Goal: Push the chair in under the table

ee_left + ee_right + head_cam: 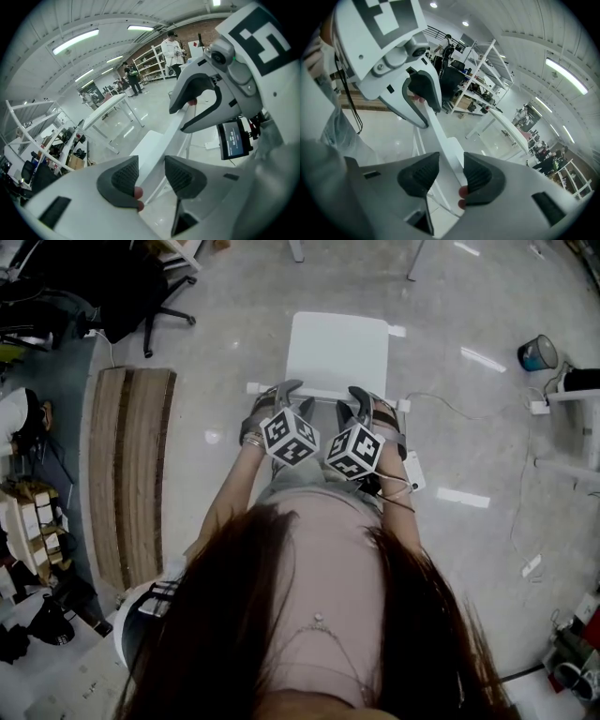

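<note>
A white square-seated chair [337, 352] stands on the glossy grey floor [225, 352] directly in front of the person, with its seat pointing away and its backrest [324, 397] nearest the body. The left hand-held gripper [281, 392] and the right hand-held gripper [361, 396] sit side by side on the backrest's top edge, left of centre and right of centre, each angled downward and carrying its marker cube just behind

In the left gripper view the thin white backrest runs between the two dark ribbed pads, which are closed against its faces. The right gripper view shows the same: that hand-held gripper's pads are clamped on the backrest, with the jaws standing fairly wide around it

A long white table [112, 105] stands ahead of the chair. The seat is apart from it and not yet beneath it, and in the head view only white legs [296, 249] show at the top edge beyond the seat. A brown slatted wooden panel [131, 474] lies on the floor well off to the left
</note>
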Demonstrator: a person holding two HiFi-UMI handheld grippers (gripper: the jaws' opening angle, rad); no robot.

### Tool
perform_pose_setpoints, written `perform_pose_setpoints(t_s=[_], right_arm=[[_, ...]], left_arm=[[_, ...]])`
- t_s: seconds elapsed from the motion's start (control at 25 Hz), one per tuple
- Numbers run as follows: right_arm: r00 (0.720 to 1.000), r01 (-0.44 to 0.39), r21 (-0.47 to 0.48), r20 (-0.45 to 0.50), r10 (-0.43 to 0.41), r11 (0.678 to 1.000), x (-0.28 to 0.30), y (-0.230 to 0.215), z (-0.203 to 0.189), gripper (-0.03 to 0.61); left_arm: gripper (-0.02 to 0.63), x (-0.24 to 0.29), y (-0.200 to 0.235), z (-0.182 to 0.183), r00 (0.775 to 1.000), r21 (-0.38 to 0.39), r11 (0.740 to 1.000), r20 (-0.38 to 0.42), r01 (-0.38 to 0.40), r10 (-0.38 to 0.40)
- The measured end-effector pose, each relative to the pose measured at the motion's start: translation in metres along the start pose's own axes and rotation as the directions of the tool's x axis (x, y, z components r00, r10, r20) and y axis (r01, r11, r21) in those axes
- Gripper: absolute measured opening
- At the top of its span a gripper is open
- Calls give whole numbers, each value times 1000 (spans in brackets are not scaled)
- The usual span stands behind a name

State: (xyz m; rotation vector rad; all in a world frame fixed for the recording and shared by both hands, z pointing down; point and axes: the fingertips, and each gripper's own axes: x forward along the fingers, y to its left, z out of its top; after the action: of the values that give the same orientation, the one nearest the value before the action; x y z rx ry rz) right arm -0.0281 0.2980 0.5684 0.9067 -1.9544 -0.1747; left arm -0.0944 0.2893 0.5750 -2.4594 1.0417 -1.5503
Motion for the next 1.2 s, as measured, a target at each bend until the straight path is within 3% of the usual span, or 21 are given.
perform_pose_setpoints(t_s=[1.2], right_arm=[[1000, 0, -23, -11, -1, 1000, 41, -53, 10, 169]], left_arm=[[179, 39, 47, 29, 1000, 7, 1000, 19, 20, -20]])
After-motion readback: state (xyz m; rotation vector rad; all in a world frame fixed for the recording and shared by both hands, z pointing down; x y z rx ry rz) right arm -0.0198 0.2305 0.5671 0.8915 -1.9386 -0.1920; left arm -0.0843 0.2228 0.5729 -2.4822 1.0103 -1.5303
